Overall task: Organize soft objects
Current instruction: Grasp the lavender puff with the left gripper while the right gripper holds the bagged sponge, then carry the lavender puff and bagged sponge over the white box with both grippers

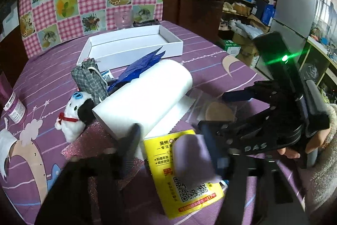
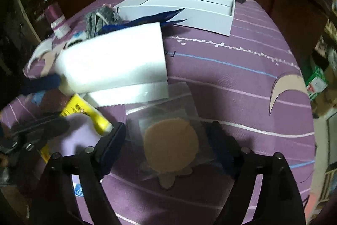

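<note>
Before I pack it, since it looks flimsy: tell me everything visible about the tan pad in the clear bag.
The tan pad is a round, flat, spongy-looking disc sealed in a clear bag. It lies flat on the purple cloth, between the open right gripper's fingers, which look clear of it. The bag's far edge reaches the white roll's loose sheet.

I see bare purple counter [image 2: 242, 81] open toward two o'clock; the white roll [image 2: 113, 60] blocks at ten o'clock.

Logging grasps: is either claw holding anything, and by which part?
Nothing is held. The right claw stands open astride the clear plastic bag with the tan round pad; the left claw is open over the yellow packet.
</note>
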`<state>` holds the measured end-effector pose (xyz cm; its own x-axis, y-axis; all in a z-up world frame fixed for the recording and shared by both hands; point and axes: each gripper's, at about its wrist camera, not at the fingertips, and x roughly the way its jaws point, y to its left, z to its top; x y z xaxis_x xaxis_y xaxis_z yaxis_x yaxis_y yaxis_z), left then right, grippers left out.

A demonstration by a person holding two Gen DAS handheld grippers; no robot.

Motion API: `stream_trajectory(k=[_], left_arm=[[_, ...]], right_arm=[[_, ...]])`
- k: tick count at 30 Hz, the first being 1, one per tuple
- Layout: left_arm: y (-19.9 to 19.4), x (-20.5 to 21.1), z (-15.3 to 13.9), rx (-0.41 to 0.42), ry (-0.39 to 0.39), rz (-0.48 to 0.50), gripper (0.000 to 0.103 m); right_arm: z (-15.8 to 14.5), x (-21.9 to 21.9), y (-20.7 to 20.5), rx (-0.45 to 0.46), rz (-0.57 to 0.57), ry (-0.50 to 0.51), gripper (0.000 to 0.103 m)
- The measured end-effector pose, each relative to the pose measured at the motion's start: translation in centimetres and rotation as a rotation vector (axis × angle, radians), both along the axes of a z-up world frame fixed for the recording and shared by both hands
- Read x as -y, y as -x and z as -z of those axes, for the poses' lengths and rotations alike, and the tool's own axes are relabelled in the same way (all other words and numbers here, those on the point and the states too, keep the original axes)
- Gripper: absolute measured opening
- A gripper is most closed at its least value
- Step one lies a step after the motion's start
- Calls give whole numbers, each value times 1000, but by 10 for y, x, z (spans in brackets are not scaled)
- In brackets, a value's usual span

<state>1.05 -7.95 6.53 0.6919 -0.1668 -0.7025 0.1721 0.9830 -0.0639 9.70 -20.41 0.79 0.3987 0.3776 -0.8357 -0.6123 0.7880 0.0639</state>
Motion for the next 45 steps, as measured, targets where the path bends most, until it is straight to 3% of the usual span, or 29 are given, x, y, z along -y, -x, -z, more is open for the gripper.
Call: stream_trajectory(k=[1,6,13,16,20,25,30,33,35,38,42,45], left_arm=[[2,0,-2,12,10,11,81],[6,7,-2,16,-21,49,83],[1,43,24,-14,-243,62,84],[-3,45,28,-23,-227,60,80],[-6,37,27,-53,-145,77,49],[-7,33,26,-70,-114,72,45],[-4,33,23,-60,-115,75,43],[-2,33,20,-40,-120,67,36],[-1,28,15,-31,-109,56,26],[-3,13,9,-23,-72,17,22],[-3,-6,-1,-2,-13,-29,19],[3,-17,-11,34,36,-40,18]], right_arm=[[0,-1,0,3,2,11,81],[-7,14,-13,-24,78,-44,81],[-12,23,-21,-36,162,-96,81],[-5,19,-22,-78,139,-87,81],[-2,9,-12,-22,80,-45,84],[2,6,-8,44,45,-37,90],[2,8,-11,40,58,-31,90],[2,9,-13,38,81,-15,90],[-1,18,-17,5,99,-72,89],[-12,30,-19,-10,104,-197,87],[-18,22,-7,20,20,-206,87],[-12,-2,13,37,-104,-129,87]])
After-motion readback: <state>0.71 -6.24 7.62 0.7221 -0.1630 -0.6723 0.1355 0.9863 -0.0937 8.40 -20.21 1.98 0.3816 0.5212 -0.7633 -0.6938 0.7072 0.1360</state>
